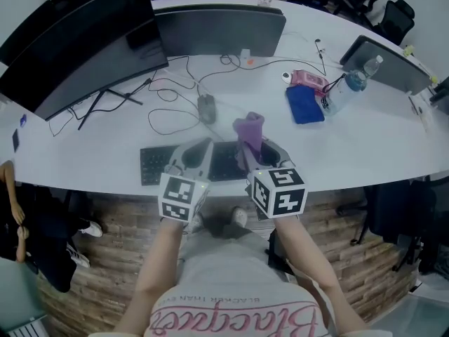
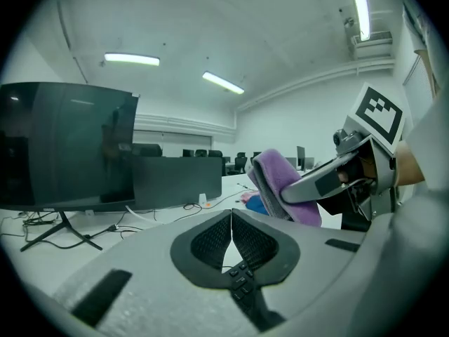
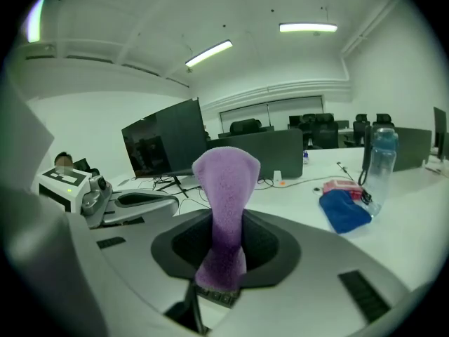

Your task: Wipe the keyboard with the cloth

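Right gripper (image 3: 223, 251): jaws clamped on cloth (image 3: 226, 188), a purple, fleecy, soft fold standing upright above the pads.
Left gripper (image 2: 231, 237): ribbed black pads meeting, nothing between them.
Keyboard (image 1: 154, 166): black, flat, hard keys; lower centre of head view, at the edge of the white desk (image 1: 365, 139), beneath both grippers.
Status, judged: cloth secured and pointing up, away from the keys; wiping yet to do.

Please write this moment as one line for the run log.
right hand-held gripper: shut on purple cloth | left hand-held gripper: shut, empty | keyboard: under both, at desk edge
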`<state>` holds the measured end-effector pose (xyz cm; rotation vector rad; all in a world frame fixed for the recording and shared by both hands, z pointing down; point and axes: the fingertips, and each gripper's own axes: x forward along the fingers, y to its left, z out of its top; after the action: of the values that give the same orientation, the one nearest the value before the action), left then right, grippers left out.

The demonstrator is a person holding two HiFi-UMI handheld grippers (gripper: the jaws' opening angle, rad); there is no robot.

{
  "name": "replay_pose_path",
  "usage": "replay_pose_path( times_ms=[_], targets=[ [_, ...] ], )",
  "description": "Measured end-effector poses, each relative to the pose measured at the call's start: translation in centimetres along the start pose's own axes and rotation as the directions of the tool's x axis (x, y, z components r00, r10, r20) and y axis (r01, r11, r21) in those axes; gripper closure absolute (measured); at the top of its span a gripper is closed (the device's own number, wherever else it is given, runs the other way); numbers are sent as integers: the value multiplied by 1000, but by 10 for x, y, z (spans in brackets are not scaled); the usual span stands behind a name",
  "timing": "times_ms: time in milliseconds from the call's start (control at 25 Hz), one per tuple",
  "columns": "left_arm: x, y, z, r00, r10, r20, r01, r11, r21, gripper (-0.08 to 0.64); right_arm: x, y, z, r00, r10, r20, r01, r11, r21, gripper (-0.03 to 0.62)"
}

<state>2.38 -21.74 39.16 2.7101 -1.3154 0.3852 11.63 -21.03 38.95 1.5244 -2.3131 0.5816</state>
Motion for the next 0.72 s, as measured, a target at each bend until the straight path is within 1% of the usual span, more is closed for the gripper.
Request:
replay_pose_path(
  times_ms=[160, 360, 560, 720],
  targets=[
    [-18, 14, 23, 998, 33, 58, -34, 999, 18, 554, -2, 29, 28, 996, 37, 79, -30, 995, -94, 499],
    [-39, 31, 52, 987, 76, 139, -82, 996, 35, 554, -5, 66, 57, 980, 104, 168, -77, 984, -161, 500],
    [-58, 41, 89, 968, 89, 236, -107, 992, 65, 554, -18, 88, 89, 954, 116, 277, -51, 972, -231, 500],
    [-70, 46, 111, 952, 101, 288, -135, 986, 101, 554, -31, 99, 110, 928, 136, 347, -48, 967, -250, 500]
  ],
)
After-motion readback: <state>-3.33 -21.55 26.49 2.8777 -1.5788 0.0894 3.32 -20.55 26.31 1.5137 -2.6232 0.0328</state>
